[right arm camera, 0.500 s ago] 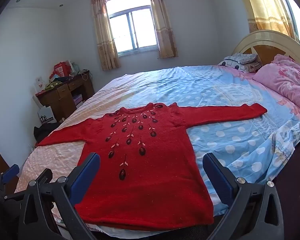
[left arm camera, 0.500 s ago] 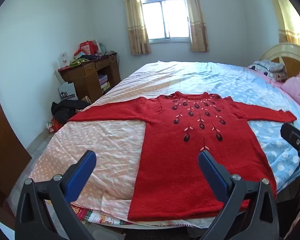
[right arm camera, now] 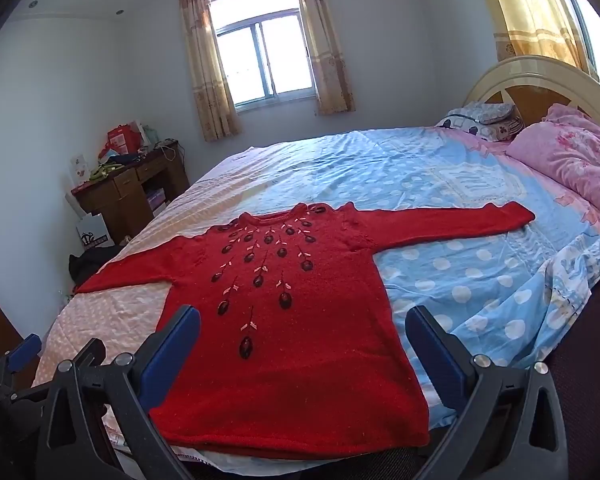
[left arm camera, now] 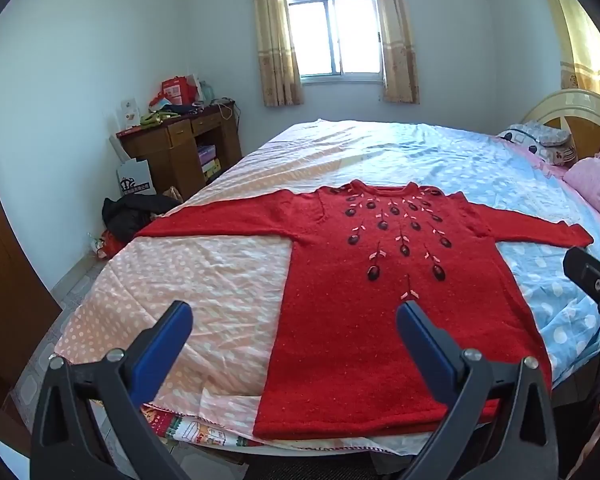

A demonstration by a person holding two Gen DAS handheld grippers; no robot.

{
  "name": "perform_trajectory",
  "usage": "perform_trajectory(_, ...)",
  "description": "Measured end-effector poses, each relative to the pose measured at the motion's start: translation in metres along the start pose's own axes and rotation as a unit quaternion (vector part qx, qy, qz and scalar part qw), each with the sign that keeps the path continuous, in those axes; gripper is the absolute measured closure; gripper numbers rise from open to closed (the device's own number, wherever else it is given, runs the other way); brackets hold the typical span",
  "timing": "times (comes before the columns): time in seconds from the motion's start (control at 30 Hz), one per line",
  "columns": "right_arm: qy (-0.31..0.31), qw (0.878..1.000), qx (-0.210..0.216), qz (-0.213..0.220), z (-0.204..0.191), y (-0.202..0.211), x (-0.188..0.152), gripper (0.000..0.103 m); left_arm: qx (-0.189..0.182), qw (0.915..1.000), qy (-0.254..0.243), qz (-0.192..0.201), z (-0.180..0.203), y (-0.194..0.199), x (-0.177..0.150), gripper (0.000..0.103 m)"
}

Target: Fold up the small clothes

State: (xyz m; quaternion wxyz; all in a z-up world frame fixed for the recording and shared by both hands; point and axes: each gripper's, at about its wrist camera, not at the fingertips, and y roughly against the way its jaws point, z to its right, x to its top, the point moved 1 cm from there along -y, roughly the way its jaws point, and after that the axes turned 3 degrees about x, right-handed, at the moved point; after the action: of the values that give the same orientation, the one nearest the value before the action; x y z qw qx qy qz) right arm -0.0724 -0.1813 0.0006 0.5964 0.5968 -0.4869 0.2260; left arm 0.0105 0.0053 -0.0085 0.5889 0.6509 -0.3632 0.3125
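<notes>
Sweater [left arm camera: 380, 280] lies flat on the bed [left arm camera: 220, 280], both grippers' fingers [left arm camera: 164, 344] spread wide, pinching nothing.

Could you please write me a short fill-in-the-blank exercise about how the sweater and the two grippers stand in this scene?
1. The red sweater lies flat on the bed with both ____ spread out sideways.
2. The left gripper and right gripper both stand wide ____, holding nothing.
3. The sweater's hem lies at the bed edge ____ to the grippers.

Missing words: sleeves; open; nearest
</notes>
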Motion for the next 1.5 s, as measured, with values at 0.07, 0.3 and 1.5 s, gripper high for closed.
perform_trajectory(0.07,0.000,1.000,-0.001,-0.001,0.000,0.000,0.000,0.001,0.001,1.0000,0.001,-0.001,-0.001,0.000,-0.001,0.000)
perform_trajectory(0.3,0.001,1.000,-0.001,-0.001,0.000,-0.001,-0.002,0.001,0.001,1.0000,0.001,-0.002,-0.002,0.000,-0.002,0.000)
perform_trajectory(1.5,-0.006,1.000,-0.006,-0.019,0.003,-0.014,-0.007,0.001,-0.001,0.9999,-0.004,-0.014,0.001,-0.008,-0.007,0.000)
